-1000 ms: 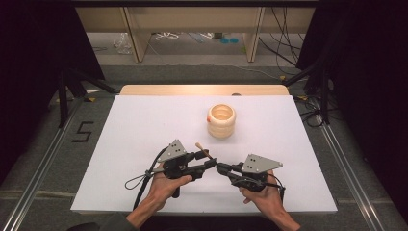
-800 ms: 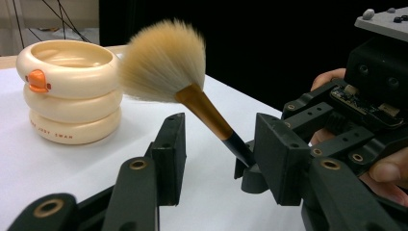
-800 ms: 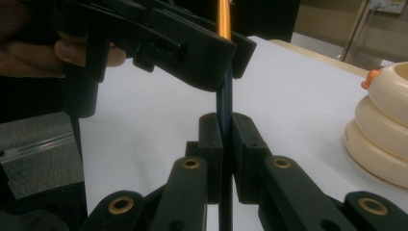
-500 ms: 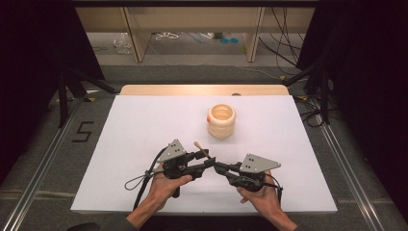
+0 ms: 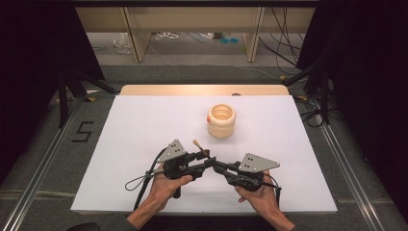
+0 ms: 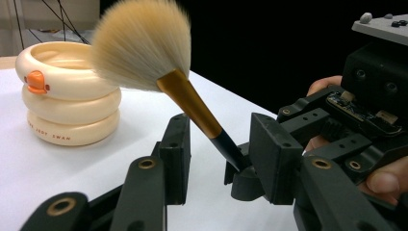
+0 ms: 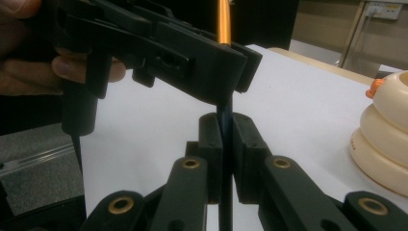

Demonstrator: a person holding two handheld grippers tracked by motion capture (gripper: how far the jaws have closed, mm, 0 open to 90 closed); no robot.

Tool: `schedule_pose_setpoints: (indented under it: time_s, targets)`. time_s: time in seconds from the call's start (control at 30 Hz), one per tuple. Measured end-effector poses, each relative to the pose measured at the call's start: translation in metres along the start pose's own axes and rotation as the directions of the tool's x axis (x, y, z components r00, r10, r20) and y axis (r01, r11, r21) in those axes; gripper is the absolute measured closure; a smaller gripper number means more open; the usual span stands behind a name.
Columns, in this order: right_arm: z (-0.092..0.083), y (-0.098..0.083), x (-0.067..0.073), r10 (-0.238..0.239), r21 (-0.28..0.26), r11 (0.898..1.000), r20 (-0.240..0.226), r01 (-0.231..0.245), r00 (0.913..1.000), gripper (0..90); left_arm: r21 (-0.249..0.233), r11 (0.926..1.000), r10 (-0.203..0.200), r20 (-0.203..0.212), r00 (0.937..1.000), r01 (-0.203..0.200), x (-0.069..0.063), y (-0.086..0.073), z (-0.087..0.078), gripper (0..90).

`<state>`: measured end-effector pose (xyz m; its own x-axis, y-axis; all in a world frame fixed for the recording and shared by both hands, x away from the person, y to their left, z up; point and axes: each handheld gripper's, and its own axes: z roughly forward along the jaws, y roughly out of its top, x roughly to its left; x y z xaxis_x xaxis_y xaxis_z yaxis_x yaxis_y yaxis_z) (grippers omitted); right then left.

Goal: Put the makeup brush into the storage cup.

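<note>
A: The right gripper (image 5: pixel 214 166) has its jaws clamped on the black lower handle of the makeup brush (image 6: pixel 159 72), the one with the gold metal ferrule and the fluffy tan bristle head. From the right gripper view the handle (image 7: pixel 225 144) runs straight up between the pads.

B: And the left gripper (image 5: pixel 202 159)?

A: Its jaws have just been closing, and the brush handle stands between them, but in the left gripper view the pads (image 6: pixel 174 154) stand apart from the handle, with daylight on either side. So they are not gripping yet.

B: Which way does the brush lie?

A: Its long axis tilts up and away from both grippers, bristles high and leaning toward the cream stacked-ring ceramic cup with the small orange duck bill (image 5: pixel 221 120), which sits well apart, farther back on the white table sheet (image 5: pixel 144 125).

B: So the handover turns on what?

A: Probably on the left jaws meeting the handle just above the right pair, near the ferrule, square to that tilted axis. Both grippers sit tip to tip at the brush.
</note>
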<state>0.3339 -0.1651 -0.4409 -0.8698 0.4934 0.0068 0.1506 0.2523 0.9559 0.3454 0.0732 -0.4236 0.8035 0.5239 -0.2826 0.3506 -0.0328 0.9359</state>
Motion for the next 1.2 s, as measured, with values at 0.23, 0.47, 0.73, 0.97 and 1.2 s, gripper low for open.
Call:
schedule_pose_setpoints:
  time_s: [0.23, 0.47, 0.73, 0.97, 1.2]
  targets:
    - [0.0007, 0.0002, 0.0013, 0.011, -0.009, 1.000, -0.004, -0.011, 0.9999, 84.4, -0.005, 0.9998, -0.022, -0.006, 0.9997, 0.022, -0.0012, -0.0001, -0.0004, 62.5]
    - [0.0001, 0.0005, 0.0014, 0.011, -0.007, 1.000, -0.001, -0.011, 0.9999, 84.4, -0.012, 0.9994, -0.031, -0.004, 0.9995, 0.031, -0.0010, 0.0000, -0.0008, 64.0]
    - [0.0004, -0.0001, 0.0016, 0.015, -0.008, 1.000, -0.004, -0.015, 0.9999, 84.4, -0.020, 0.9990, -0.041, -0.005, 0.9992, 0.040, -0.0009, 0.0006, -0.0016, 66.3]
    - [0.0005, -0.0002, 0.0020, 0.018, -0.021, 1.000, 0.002, -0.018, 0.9998, 84.4, -0.022, 0.9989, -0.040, 0.007, 0.9992, 0.040, -0.0010, 0.0004, -0.0013, 68.4]
    - [0.0006, -0.0003, 0.0021, 0.019, -0.022, 1.000, -0.002, -0.019, 0.9998, 84.4, -0.028, 0.9981, -0.055, 0.005, 0.9985, 0.055, -0.0011, -0.0002, -0.0014, 71.2]
